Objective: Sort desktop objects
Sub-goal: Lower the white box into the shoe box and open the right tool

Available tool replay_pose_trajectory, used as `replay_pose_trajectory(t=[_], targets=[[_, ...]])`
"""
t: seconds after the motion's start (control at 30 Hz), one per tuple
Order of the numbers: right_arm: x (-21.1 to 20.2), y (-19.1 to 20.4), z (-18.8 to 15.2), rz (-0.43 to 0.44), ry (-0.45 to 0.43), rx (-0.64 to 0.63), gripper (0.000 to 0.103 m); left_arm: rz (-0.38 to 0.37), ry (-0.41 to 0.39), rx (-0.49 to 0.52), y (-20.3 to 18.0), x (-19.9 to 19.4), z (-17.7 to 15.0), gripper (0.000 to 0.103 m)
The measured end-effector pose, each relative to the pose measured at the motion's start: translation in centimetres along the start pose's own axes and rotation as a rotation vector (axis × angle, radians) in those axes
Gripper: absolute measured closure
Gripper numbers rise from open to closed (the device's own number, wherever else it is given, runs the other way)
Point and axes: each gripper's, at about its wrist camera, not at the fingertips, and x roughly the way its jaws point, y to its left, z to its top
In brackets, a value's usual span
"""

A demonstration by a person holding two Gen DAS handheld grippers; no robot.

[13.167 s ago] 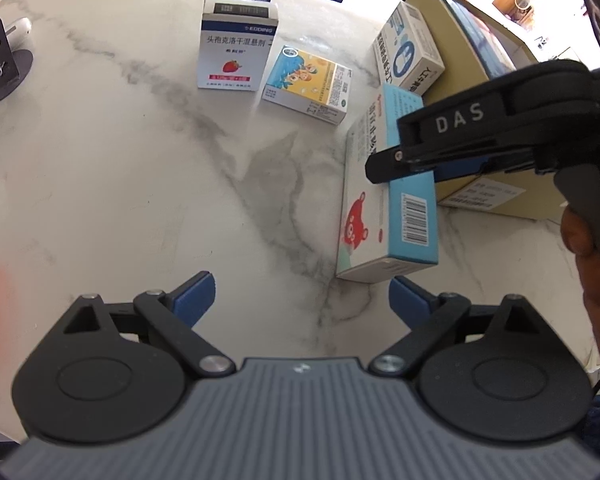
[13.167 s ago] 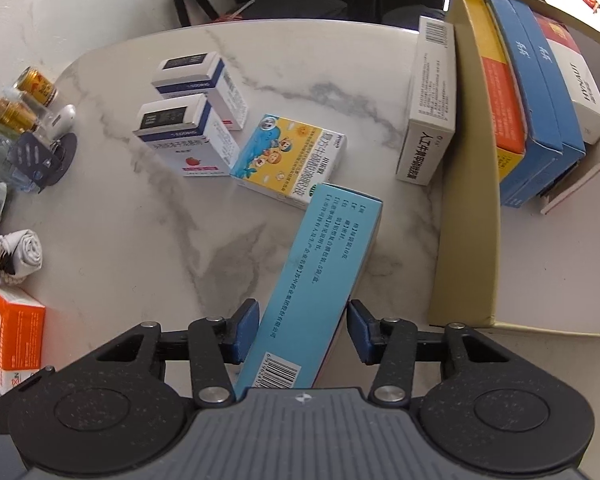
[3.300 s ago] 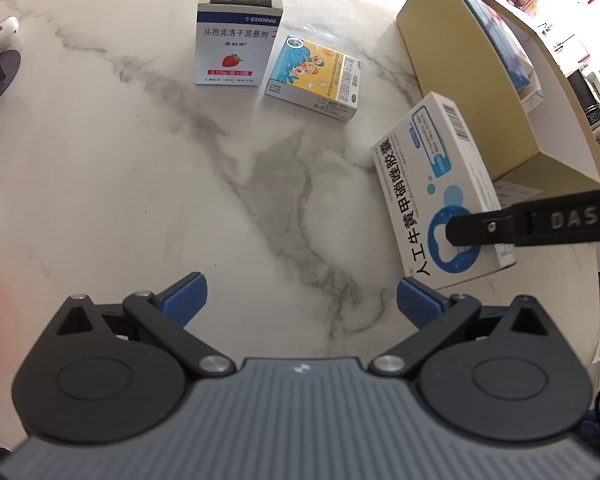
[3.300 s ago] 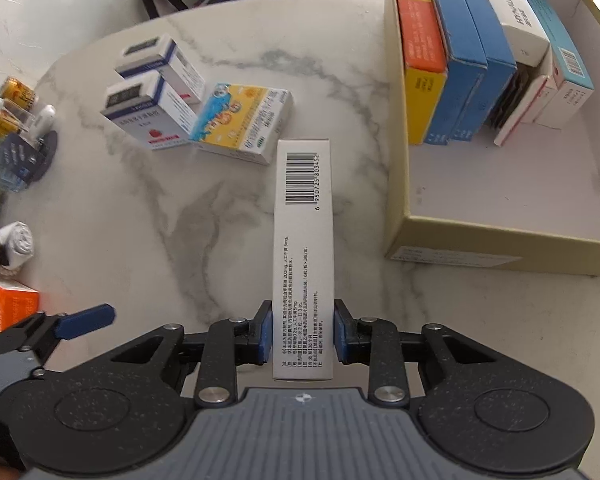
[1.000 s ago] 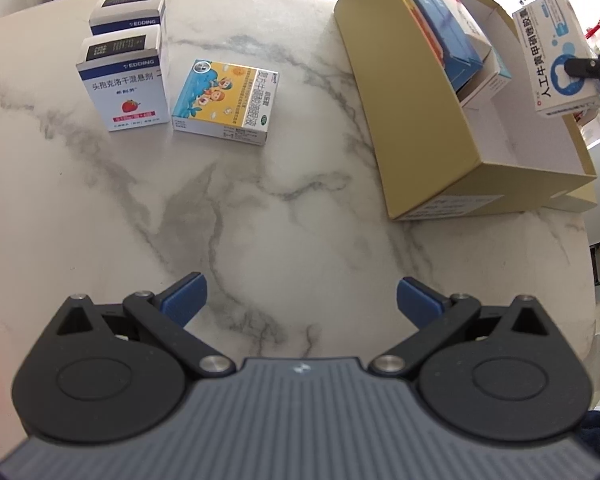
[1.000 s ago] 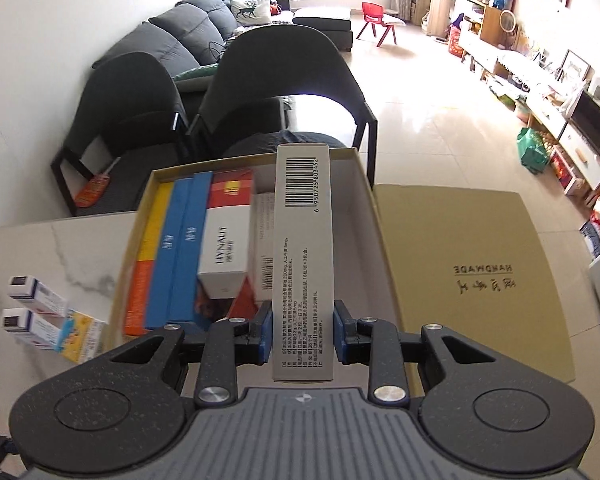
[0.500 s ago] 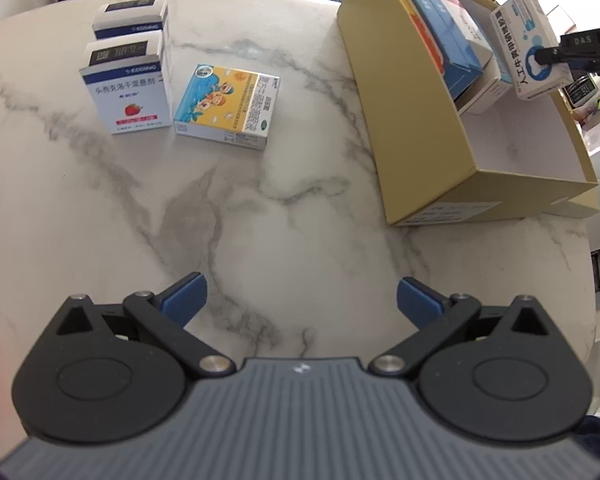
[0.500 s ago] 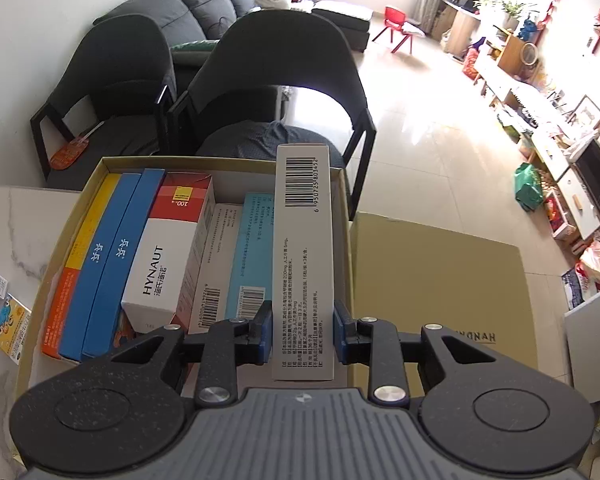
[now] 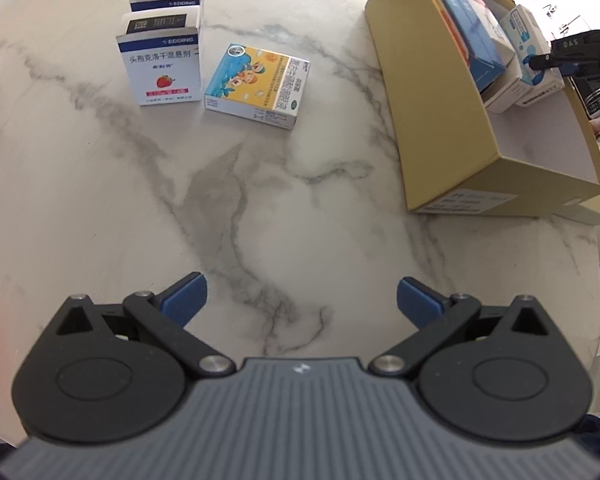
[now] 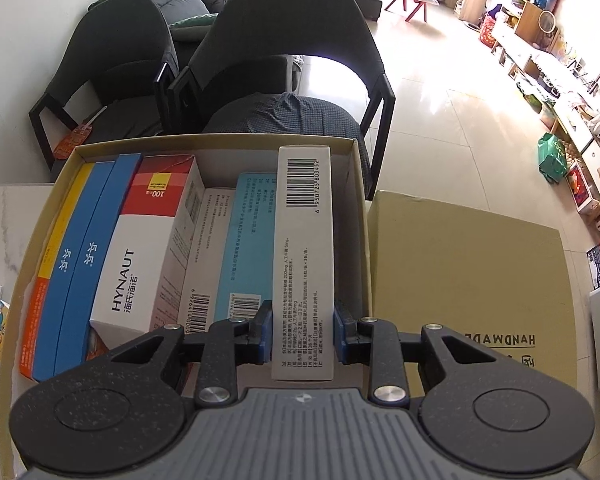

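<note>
My right gripper is shut on a white medicine box with a barcode, held on edge inside the tan cardboard box beside a light blue box at the row's right end. From the left wrist view the same white box shows in the tan box with the right gripper on it. My left gripper hangs open over bare marble, holding nothing. Two white strawberry boxes and a yellow cartoon box lie on the table's far side.
Inside the tan box stand blue boxes and a red-white HYNAUT box. The box's lid lies flat to its right. Dark chairs stand beyond the marble table. The table's edge runs near the tan box.
The right gripper has carried the white box lower and deeper into the tan box, beside the light blue one. The left gripper has stayed nearly still and open.
</note>
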Motion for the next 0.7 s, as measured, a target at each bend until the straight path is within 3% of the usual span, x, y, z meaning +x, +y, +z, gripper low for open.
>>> replay_pose_trajectory(t=[0.7], targets=[[0.9,-1.2,1.2,0.044,-0.015,0.071,0.065,-0.005,-0.005,0.004,-0.6,0.4,0.3,0.0]])
